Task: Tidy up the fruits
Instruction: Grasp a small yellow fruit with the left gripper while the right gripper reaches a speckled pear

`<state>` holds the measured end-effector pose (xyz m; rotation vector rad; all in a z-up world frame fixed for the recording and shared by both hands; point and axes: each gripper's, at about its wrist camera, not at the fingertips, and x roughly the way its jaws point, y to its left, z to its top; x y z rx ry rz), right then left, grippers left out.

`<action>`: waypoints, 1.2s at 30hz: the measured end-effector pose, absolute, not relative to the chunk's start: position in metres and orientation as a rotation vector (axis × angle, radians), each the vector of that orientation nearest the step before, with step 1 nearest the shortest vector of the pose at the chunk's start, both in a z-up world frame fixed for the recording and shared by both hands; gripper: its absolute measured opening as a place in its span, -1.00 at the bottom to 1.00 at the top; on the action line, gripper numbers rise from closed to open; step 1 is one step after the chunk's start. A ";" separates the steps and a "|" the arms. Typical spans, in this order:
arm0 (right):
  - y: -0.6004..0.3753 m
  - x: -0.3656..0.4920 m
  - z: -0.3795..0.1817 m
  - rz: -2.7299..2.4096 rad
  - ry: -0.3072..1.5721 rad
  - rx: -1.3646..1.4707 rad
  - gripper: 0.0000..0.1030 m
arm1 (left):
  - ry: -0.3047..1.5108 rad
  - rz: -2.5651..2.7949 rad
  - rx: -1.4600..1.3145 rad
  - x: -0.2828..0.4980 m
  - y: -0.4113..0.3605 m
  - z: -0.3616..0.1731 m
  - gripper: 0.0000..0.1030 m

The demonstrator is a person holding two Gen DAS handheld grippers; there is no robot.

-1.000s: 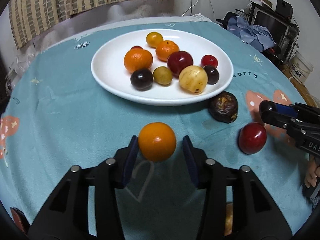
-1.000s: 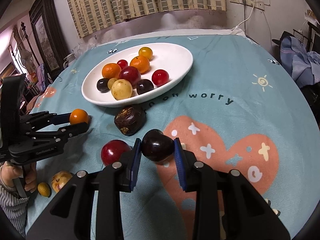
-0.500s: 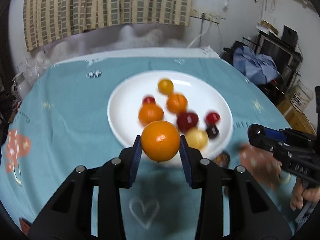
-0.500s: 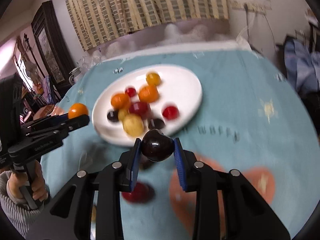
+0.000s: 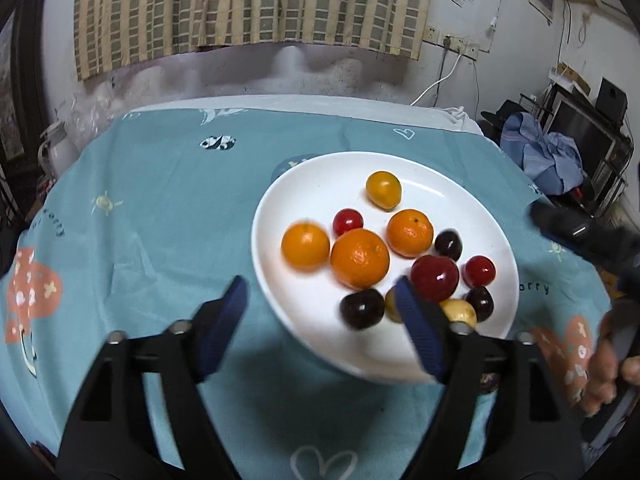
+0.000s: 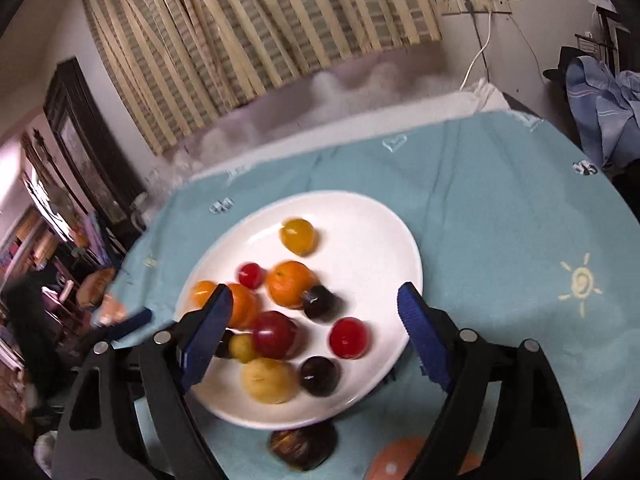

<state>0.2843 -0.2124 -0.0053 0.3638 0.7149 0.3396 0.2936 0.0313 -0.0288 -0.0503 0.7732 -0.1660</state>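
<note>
Both fruits you carried, the orange (image 5: 305,245) and dark plum (image 6: 322,303), now lie on the white plate (image 5: 472,208), your left gripper (image 5: 320,320) and right gripper (image 6: 316,330) opening with nothing between their jaws.

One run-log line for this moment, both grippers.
left gripper: opening, empty | right gripper: opening, empty | both over white plate | wrinkled dark fruit off plate

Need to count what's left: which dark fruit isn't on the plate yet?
The wrinkled brown-black fruit, lying on the tablecloth just outside the white plate's near rim; the other dark ones sit inside.
</note>
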 end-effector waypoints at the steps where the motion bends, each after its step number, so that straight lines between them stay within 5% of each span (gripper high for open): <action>1: -0.213 0.278 0.000 0.360 0.712 0.377 0.68 | 0.760 -0.159 -0.051 0.288 0.033 -0.027 0.73; 4: -0.214 0.245 0.005 0.397 0.692 0.366 0.81 | 0.733 -0.146 -0.029 0.266 0.035 -0.024 0.77; 18: -0.235 0.137 -0.049 0.378 0.774 0.375 0.88 | 0.785 -0.262 0.242 0.084 0.030 -0.055 0.85; 34: -0.225 0.139 -0.058 0.379 0.827 0.316 0.88 | 0.888 -0.364 0.262 0.077 0.020 -0.077 0.83; 36: -0.224 0.139 -0.059 0.375 0.831 0.316 0.88 | 0.896 -0.382 0.278 0.078 0.015 -0.078 0.68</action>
